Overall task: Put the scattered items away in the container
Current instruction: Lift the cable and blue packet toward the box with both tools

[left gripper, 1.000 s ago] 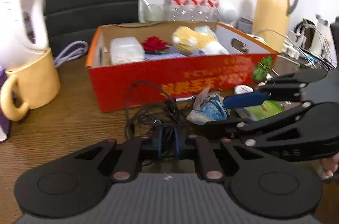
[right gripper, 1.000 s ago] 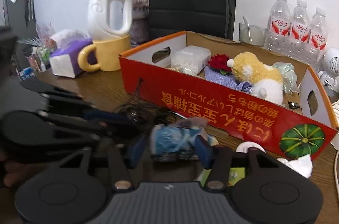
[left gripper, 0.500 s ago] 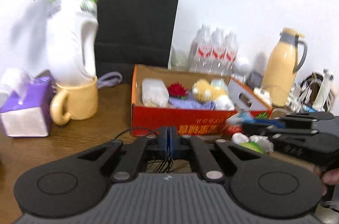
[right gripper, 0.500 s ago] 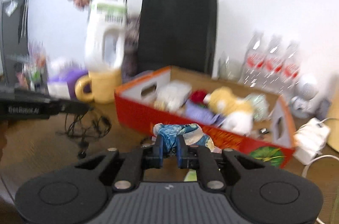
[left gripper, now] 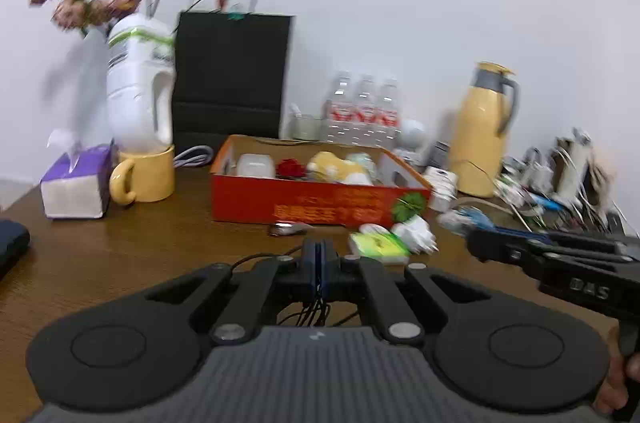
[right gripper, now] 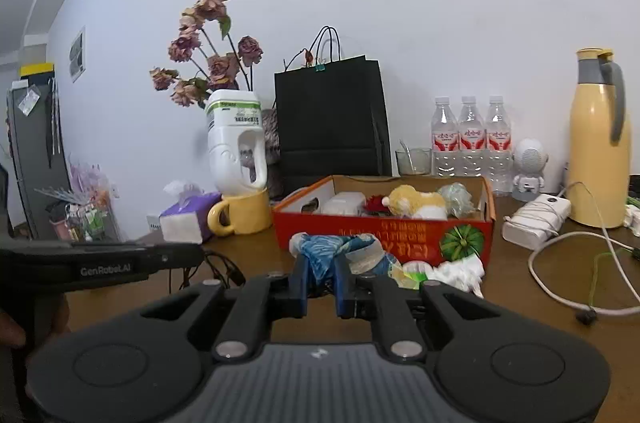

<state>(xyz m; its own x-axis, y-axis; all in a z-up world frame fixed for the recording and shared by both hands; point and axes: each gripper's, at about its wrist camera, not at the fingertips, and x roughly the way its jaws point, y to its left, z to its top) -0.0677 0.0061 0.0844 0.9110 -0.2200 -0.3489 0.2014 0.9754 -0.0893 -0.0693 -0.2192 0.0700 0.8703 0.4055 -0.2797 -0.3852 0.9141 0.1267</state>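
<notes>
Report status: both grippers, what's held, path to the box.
Left gripper shut on black cable. Right gripper shut on blue packet. Red box ahead, partly filled. Nothing seen blocking the way.

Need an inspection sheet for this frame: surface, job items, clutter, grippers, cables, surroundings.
Surface: brown wooden table, crowded.
Job's things: red cardboard box holding a yellow plush toy, a red flower and a white plastic tub; green packet and crumpled white wrapper loose in front of it.
Clutter: yellow mug, purple tissue box, three water bottles, yellow thermos jug.
Grippers: left gripper shut on thin black cord; right gripper shut on blue patterned bag.
Cables: white cable looped at right.
Surroundings: white wall, black paper bag, dried flowers.
</notes>
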